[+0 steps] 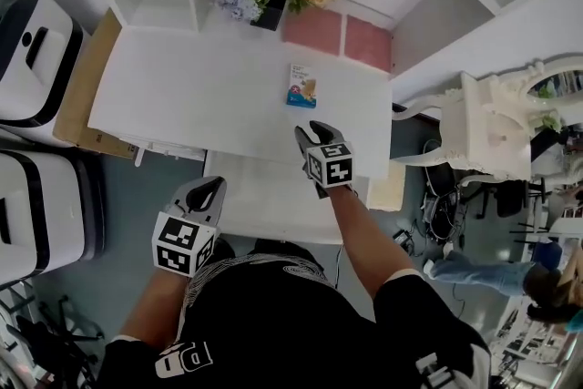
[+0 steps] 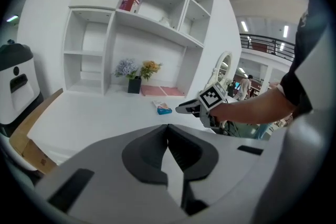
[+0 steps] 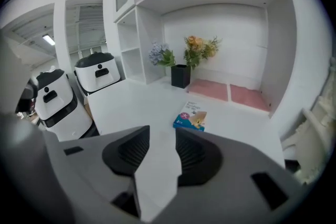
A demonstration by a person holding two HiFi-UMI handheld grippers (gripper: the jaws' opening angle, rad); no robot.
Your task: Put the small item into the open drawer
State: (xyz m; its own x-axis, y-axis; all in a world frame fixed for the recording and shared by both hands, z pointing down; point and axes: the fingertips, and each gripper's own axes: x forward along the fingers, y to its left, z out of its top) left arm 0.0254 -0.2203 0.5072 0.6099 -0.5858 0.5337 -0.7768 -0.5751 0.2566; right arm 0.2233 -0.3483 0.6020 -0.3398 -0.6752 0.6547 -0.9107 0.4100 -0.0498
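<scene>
Ahead of the parted, empty jaws of the right gripper (image 1: 311, 134) lies the small box (image 1: 301, 87), lengthwise to them; the left gripper (image 1: 211, 189), clenched, sits farther off.

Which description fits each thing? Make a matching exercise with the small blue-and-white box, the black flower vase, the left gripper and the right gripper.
Column one:
1. small blue-and-white flat box
2. black square vase of flowers
3. left gripper
4. right gripper

Column two:
A. jaws apart, nothing between them
B. lying flat on the white desk
C. jaws together
D. at the desk's back, beside the pink mats

Pairs: 1-B, 2-D, 3-C, 4-A
</scene>
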